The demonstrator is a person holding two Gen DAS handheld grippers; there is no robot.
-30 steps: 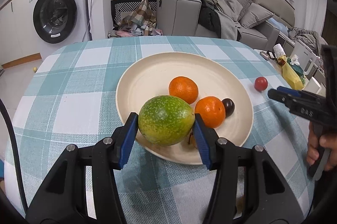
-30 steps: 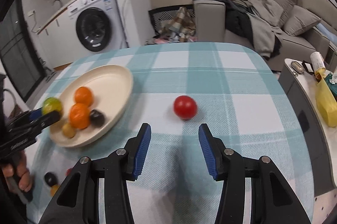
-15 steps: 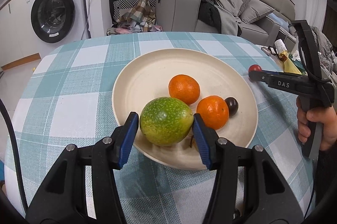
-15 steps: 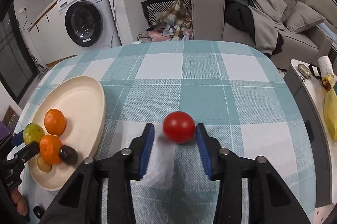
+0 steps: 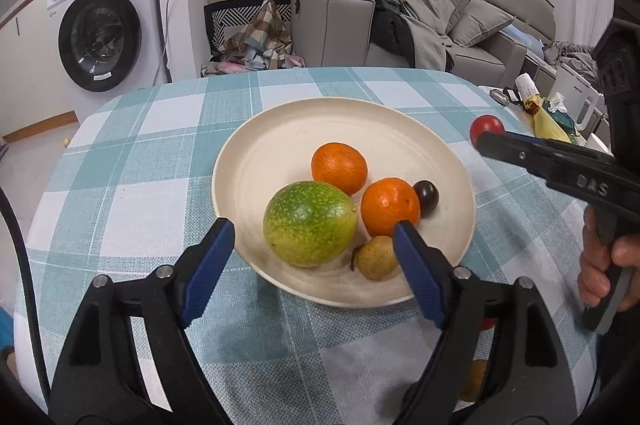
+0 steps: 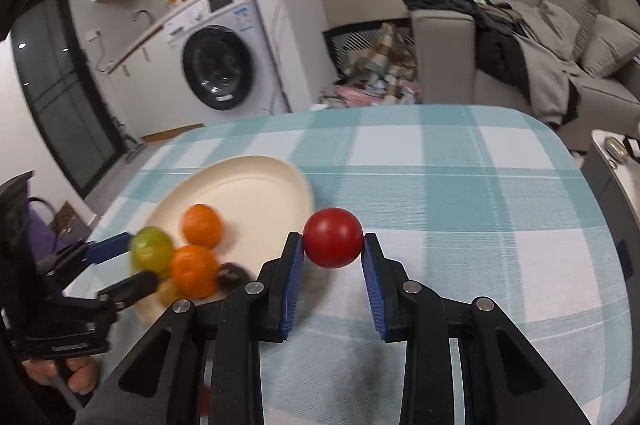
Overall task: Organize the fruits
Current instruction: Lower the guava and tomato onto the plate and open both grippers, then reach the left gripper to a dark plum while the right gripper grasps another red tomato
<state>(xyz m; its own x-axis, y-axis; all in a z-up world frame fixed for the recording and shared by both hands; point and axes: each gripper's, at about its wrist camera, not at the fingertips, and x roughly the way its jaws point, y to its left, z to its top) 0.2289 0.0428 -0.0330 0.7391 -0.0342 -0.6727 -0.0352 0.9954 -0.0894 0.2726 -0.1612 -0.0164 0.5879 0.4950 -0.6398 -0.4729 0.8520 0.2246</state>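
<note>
Now my left gripper (image 5: 314, 245) stands wide apart at the near rim of the cream plate (image 5: 280, 137), and the green fruit (image 5: 309, 223) lies free on the plate between its fingers, beside two oranges (image 5: 339, 167). My right gripper (image 6: 333, 249) is closed around the red tomato (image 6: 333, 243), above the bench (image 6: 460, 185), just beside the plate's edge.

Left wrist view close over the plate (image 5: 248, 161), right wrist view facing it from the right, both sharing it.
</note>
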